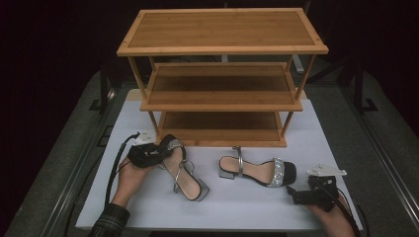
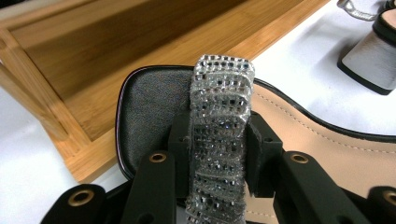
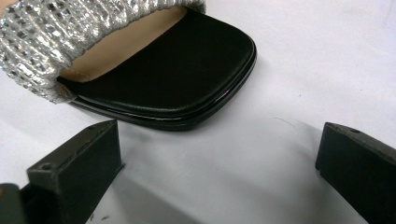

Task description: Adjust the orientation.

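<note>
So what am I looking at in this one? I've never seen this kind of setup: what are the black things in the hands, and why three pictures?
No robot here: a person holds a two-jaw tool in each hand. The high view looks down on a white table with a wooden three-tier rack and two sandals. The other pictures come from cameras riding on each tool, looking along its jaws. The left gripper is shut on the glittery toe strap of the left sandal, whose toe end is tipped up near the rack. The right gripper is open, jaws apart on either side of bare table, just short of the black toe of the right sandal, which lies flat.
</note>
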`<action>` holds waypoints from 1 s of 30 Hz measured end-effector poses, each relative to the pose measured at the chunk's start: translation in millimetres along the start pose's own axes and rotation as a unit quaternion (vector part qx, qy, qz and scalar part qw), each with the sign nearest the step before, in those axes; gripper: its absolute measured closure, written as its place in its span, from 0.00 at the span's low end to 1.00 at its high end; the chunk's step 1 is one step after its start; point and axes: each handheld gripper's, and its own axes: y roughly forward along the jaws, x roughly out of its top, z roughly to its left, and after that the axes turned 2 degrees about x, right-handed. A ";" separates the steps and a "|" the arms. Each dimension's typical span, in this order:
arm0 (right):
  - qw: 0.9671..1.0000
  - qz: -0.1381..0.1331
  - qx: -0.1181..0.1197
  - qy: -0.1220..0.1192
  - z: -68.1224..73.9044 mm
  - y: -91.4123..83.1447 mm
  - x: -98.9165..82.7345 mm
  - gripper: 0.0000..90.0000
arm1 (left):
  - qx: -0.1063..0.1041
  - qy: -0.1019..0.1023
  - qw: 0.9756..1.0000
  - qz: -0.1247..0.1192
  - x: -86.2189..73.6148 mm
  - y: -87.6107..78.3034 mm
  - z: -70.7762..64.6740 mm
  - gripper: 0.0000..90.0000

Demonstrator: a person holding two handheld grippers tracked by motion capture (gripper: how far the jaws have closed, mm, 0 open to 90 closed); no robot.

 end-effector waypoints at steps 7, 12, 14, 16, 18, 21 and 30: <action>1.000 0.000 0.000 0.000 0.1 0.0 0.0 0.00 | 0.007 0.009 1.000 0.012 -1.4 6.7 -2.5 0.74; 1.000 0.000 0.000 0.000 0.1 0.0 -0.1 0.00 | 0.001 -0.008 1.000 -0.008 -3.0 3.1 0.1 0.66; 1.000 0.000 0.000 0.000 0.1 0.0 -0.1 0.00 | 0.001 -0.009 1.000 -0.011 -3.2 -0.2 0.0 0.64; 1.000 0.000 0.000 0.000 0.1 0.0 0.0 0.00 | -0.001 -0.013 1.000 -0.016 -3.0 -5.6 -1.9 0.62; 1.000 0.000 0.000 0.001 0.1 -0.1 -0.1 0.00 | -0.001 -0.012 1.000 -0.018 -2.8 -9.0 -3.4 0.60; 1.000 0.000 0.000 0.001 0.2 0.0 -0.1 0.00 | -0.020 -0.015 0.999 -0.029 -2.9 -19.8 -8.9 0.59; 1.000 0.001 0.000 0.001 0.2 -0.2 -0.1 0.00 | -0.078 0.000 0.996 -0.038 -14.8 -41.3 -41.1 0.55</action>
